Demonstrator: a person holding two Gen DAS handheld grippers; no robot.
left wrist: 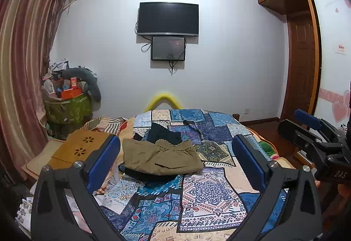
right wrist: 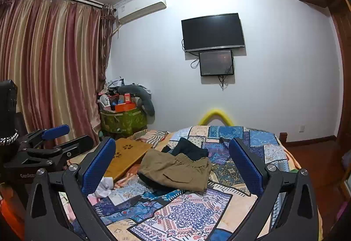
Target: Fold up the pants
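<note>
Since both tools, left tool and right tool, gape wide and empty, pinch soft, limp khaki pants at 12 o'clock elastic waistband.

Olive-khaki pants on blue patchwork-patterned quilt; blue-padded black left gripper

Left gripper: held level, jaws spread wide, nothing gripped between the blue pads. Right gripper: held level, jaws likewise spread wide, nothing between its blue pads. Each gripper is seen beside the other's fingers, just outside them: the right to the left's right, the left opposite.
</note>
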